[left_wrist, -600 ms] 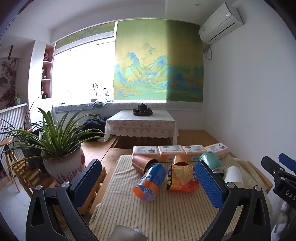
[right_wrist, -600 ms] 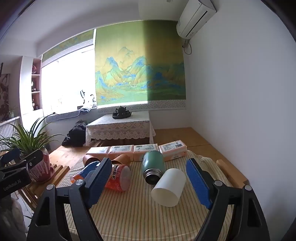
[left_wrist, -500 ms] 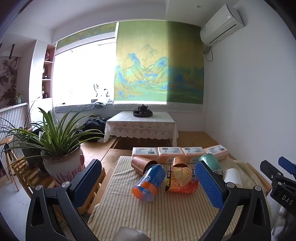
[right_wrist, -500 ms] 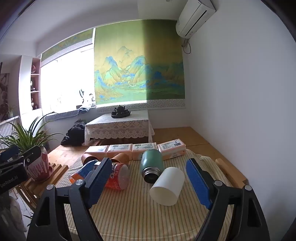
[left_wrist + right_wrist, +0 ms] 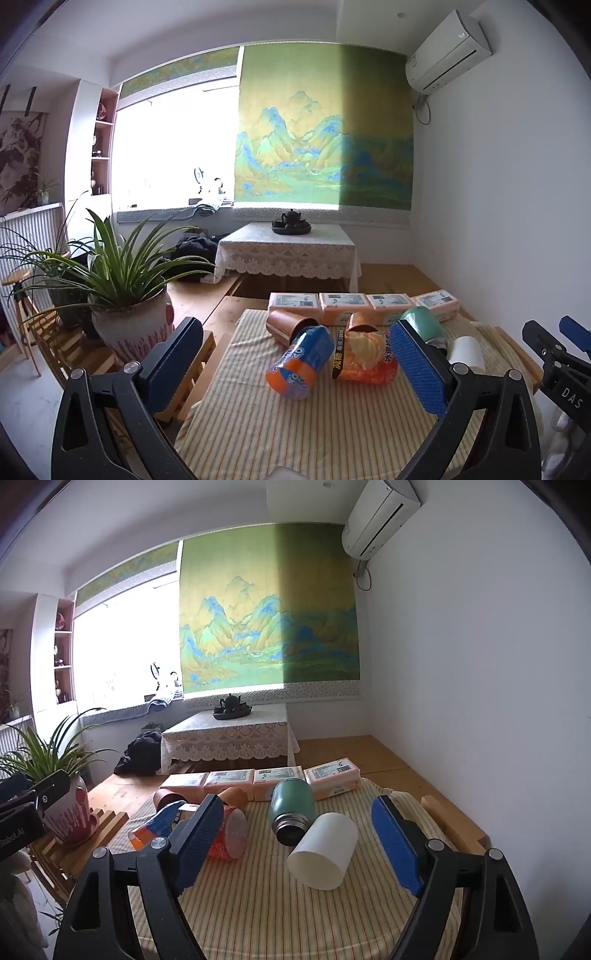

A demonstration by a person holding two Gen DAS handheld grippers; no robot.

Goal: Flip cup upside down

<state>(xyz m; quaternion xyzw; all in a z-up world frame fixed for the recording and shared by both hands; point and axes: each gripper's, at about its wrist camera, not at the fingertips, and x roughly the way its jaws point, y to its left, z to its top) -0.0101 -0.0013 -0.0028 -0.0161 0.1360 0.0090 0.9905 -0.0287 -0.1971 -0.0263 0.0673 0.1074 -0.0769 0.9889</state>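
Note:
A white cup [image 5: 324, 850] lies on its side on the striped tablecloth [image 5: 258, 904], its flat end toward the camera; it also shows in the left wrist view [image 5: 466, 352]. My right gripper [image 5: 299, 843] is open and empty, hovering just in front of the cup, which sits between the jaws' lines of sight. My left gripper [image 5: 295, 365] is open and empty, above the cloth's near left part, facing the lying snack cans. Each gripper's body shows at the edge of the other's view.
A green flask [image 5: 291, 808], an orange snack can [image 5: 364, 356], a blue-orange can [image 5: 301, 358] and two brown cups [image 5: 286, 325] lie on the cloth. Several pink packs [image 5: 343, 302] line the far edge. A potted plant [image 5: 129, 314] stands left on a wooden rack.
Both grippers have drifted slightly; the view of the table has shifted a little. Both stay open. No object on the table has moved.

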